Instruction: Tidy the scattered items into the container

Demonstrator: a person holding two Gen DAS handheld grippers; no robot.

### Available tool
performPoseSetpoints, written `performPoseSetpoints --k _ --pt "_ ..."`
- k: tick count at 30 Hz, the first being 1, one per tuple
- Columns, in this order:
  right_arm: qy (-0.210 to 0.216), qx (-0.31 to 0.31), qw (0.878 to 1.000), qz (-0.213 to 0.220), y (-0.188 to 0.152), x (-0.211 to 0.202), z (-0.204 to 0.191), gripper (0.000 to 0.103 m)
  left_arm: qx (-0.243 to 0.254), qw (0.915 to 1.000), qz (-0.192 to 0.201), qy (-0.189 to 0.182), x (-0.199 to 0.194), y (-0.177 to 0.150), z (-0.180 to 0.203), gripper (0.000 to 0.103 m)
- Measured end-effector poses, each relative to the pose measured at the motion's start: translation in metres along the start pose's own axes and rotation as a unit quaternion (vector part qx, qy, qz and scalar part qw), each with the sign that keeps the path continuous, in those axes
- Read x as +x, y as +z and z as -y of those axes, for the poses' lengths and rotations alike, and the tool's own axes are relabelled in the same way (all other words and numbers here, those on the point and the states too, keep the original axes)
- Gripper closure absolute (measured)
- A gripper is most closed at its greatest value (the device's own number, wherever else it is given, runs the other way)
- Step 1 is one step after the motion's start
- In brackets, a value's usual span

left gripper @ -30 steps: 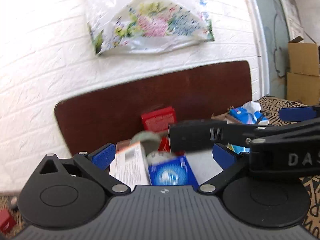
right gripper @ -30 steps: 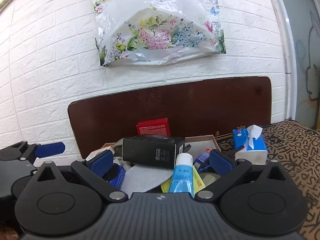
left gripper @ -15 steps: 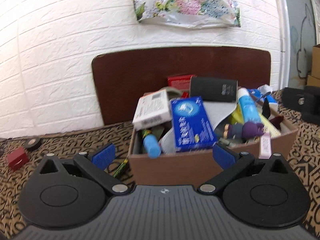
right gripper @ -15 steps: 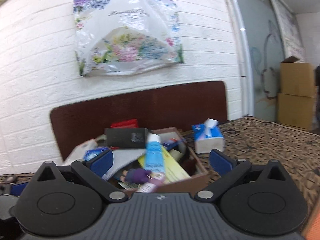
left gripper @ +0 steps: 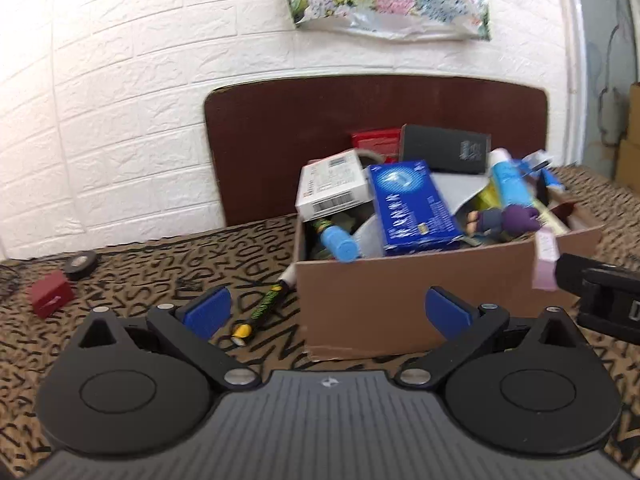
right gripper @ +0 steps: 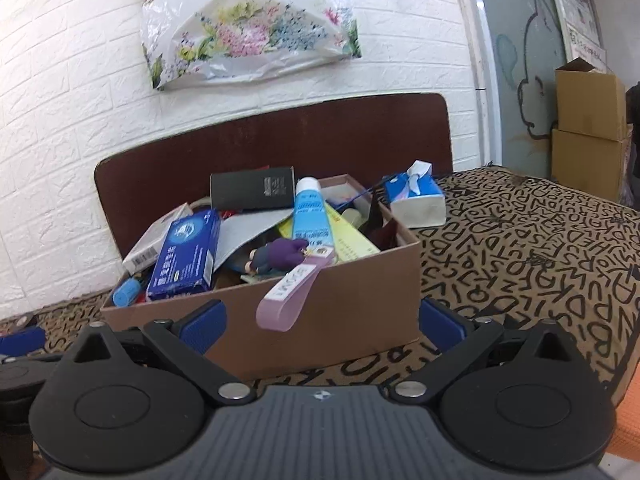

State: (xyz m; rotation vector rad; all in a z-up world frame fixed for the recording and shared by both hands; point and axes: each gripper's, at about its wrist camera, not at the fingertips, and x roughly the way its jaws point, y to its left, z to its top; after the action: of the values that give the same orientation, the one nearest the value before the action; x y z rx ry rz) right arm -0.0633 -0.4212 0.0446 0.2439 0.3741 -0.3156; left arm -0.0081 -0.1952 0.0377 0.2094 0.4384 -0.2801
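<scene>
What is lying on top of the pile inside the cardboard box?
In the cardboard box, a black box sits highest, with a blue tube and blue carton below. Things underneath are mostly covered.

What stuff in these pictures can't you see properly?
- Bottom of the cardboard box: both views, hidden under the pile on top.
- Words on the blue box: left view, too blurry to read.
- Pen on the table: left view, partly behind the left gripper.
- Right gripper: left view, cut off by the right edge.
</scene>
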Motion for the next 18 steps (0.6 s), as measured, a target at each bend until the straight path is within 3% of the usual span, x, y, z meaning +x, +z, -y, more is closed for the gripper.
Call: performPoseSetpoints --k 3,8,18 --pt "-0.004 -0.006 1.000 -0.008 -0.004 0.002 0.001 0.000 0.006 0.9999 -0.010 0.007 0.006 -0.002 0.003 0.000" --pt "-0.003 -0.001 1.000 -0.020 -0.008 0.007 0.004 0.000 -0.019 0.9993 -0.018 -0.025 0.008 -0.006 -0.004 0.000" --pt "0.000 -0.010 0.999 -0.034 -0.012 0.010 -0.003 0.000 -0.028 0.9994 -0.015 -0.016 0.010 -0.007 -0.005 0.000"
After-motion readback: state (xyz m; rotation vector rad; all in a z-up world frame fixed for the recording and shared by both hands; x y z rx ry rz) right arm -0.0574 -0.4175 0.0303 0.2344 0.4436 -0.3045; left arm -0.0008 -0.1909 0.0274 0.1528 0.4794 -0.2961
